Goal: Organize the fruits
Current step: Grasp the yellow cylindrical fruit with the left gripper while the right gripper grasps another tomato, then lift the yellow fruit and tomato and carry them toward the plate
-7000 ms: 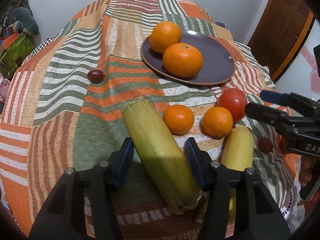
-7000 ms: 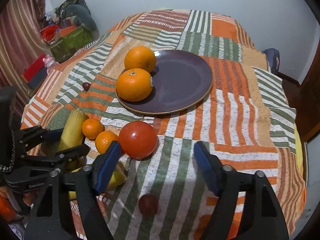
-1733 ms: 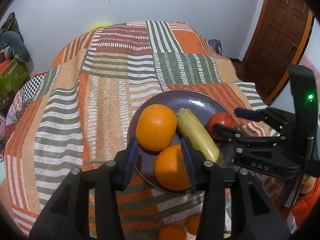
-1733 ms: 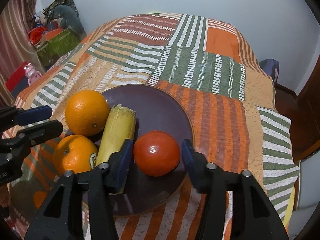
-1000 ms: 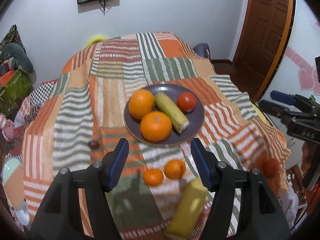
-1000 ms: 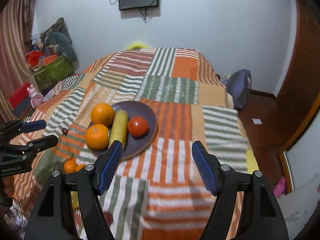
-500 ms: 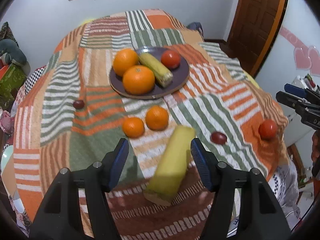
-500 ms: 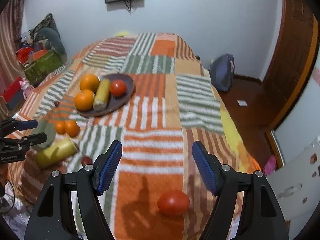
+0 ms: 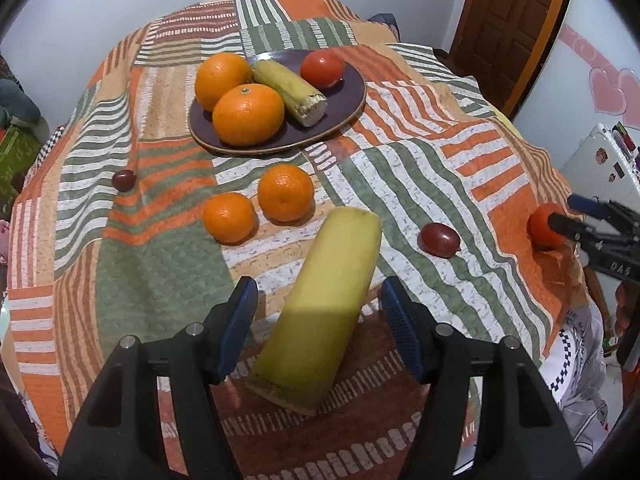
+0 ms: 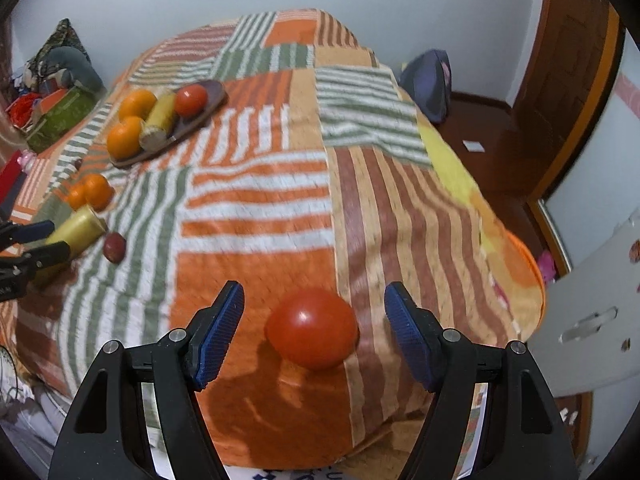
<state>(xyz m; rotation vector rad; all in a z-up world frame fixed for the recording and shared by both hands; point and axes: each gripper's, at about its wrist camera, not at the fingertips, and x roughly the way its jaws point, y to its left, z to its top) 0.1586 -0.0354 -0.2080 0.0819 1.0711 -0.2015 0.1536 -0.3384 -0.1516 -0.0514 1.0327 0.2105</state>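
Observation:
A dark purple plate (image 9: 344, 108) holds two oranges (image 9: 248, 114), a corn cob (image 9: 290, 90) and a tomato (image 9: 322, 68). A second yellow corn cob (image 9: 320, 308) lies on the quilt between the open jaws of my left gripper (image 9: 320, 332), untouched. Two small oranges (image 9: 284, 192) and a dark plum (image 9: 438, 238) lie beyond it. My right gripper (image 10: 314, 330) is open around a red tomato (image 10: 312, 328) near the bed's edge, jaws apart from it.
Another dark plum (image 9: 124, 180) lies at the left of the quilt. The bed's edge drops off just past the tomato. A white cabinet (image 10: 592, 312) stands at the right, a wooden door (image 9: 508, 20) behind, a bag (image 10: 430, 76) on the floor.
Both grippers have pulled back from the plate and dropped low. The left has come up to the loose corn cob, the right to the loose tomato. Both stay open.

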